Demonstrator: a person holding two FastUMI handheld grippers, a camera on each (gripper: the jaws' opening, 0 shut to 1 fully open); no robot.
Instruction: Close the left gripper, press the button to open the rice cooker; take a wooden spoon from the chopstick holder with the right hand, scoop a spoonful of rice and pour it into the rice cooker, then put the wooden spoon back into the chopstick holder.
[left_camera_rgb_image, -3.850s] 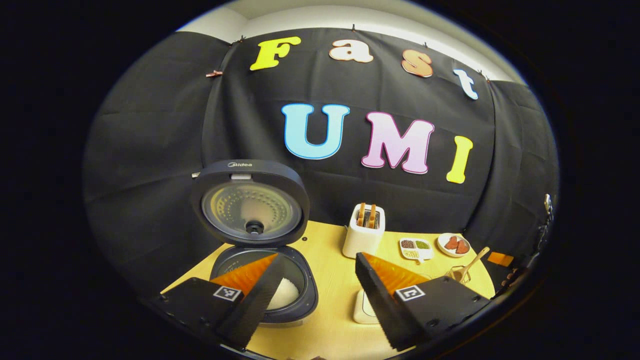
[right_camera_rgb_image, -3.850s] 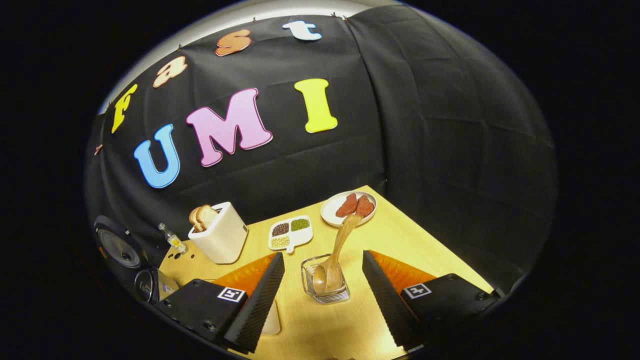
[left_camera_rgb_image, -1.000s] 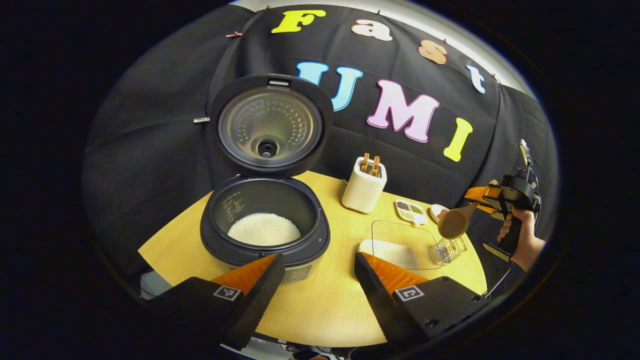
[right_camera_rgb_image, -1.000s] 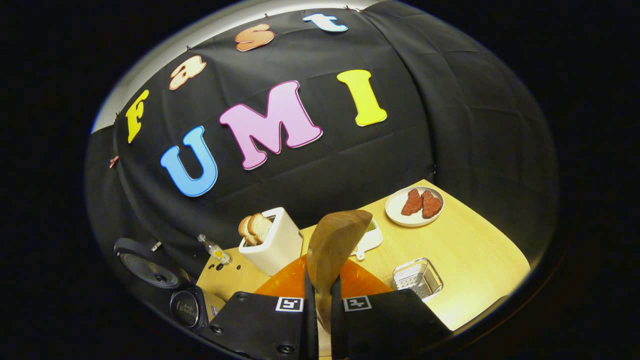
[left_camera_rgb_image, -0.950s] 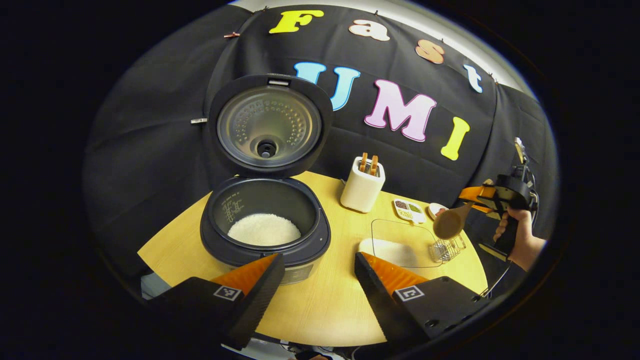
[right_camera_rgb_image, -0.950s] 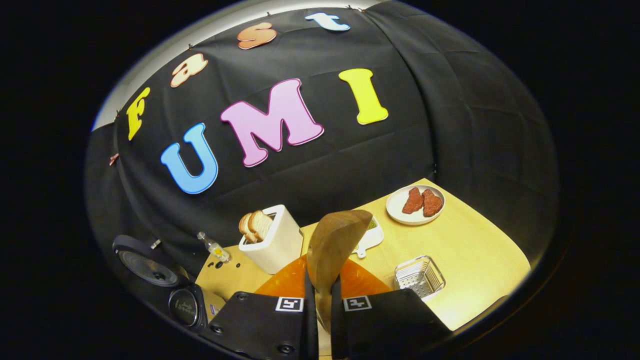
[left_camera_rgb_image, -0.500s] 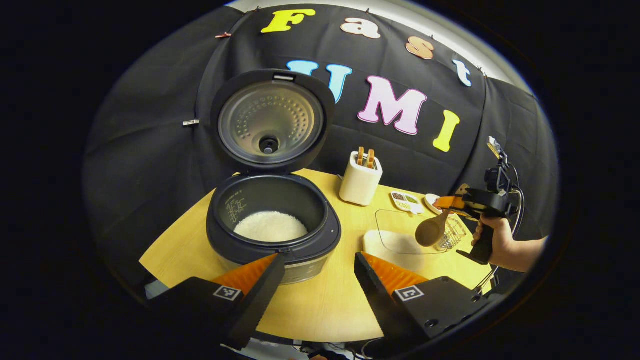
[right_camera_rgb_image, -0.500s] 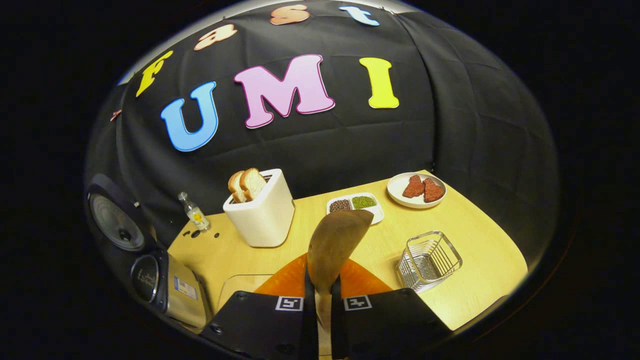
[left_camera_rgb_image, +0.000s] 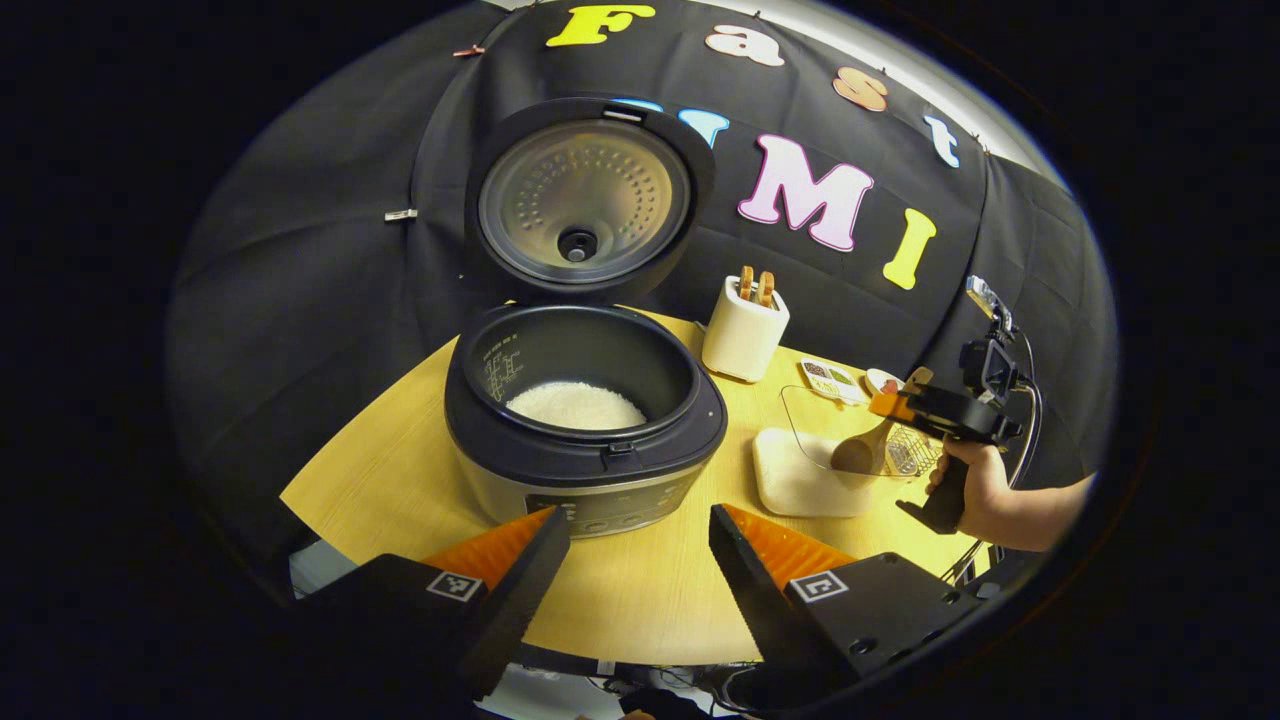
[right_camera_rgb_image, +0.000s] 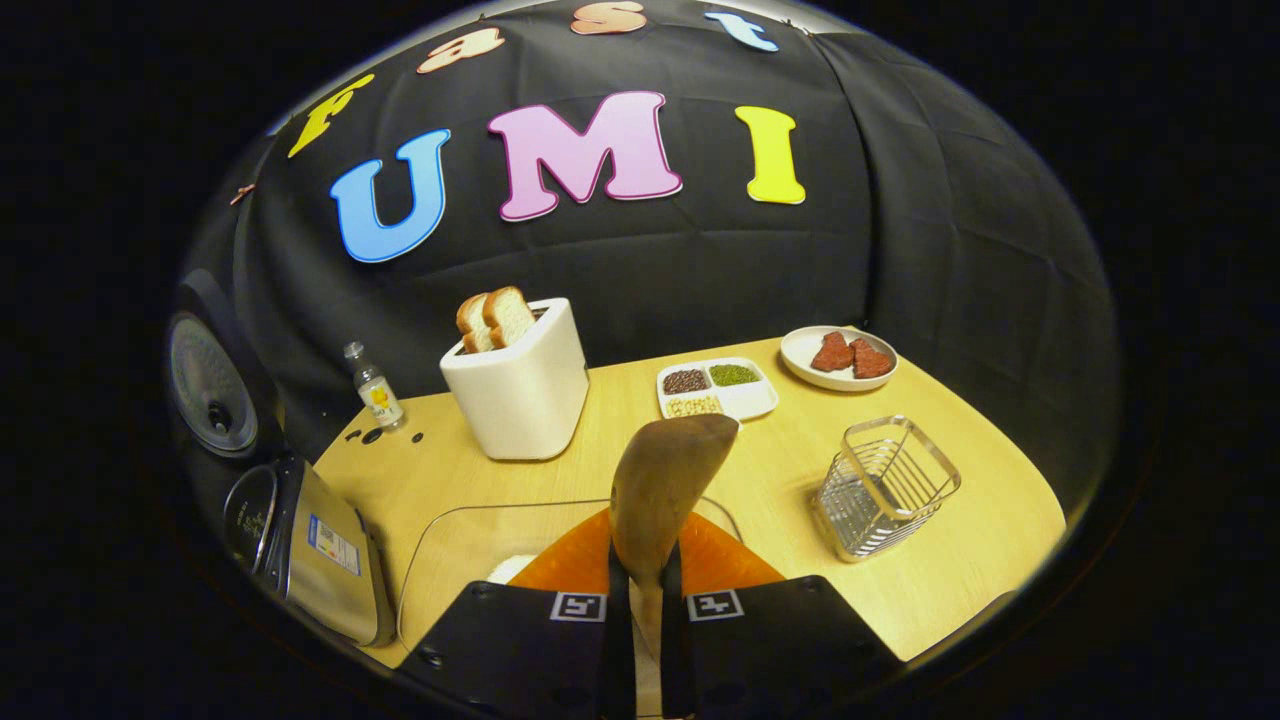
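I read the right gripper (right_camera_rgb_image: 640, 640) as clamped on the wooden spoon (right_camera_rgb_image: 662, 485): brown, smooth, bowl rising ahead of the jaws and tilted over the clear rice container (right_camera_rgb_image: 450, 545). Left gripper (left_camera_rgb_image: 630, 560) has jaws wide apart, holding nothing. Rice cooker (left_camera_rgb_image: 585, 420) sits just ahead of them, lid up, white rice inside. Wire chopstick holder (right_camera_rgb_image: 885, 485) stands right of the spoon.

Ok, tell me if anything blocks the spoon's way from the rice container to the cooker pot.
Nothing visible does. The right claw holds the wooden spoon at the clear rice container; the rice cooker stands beside it, lid raised, only bare table between.
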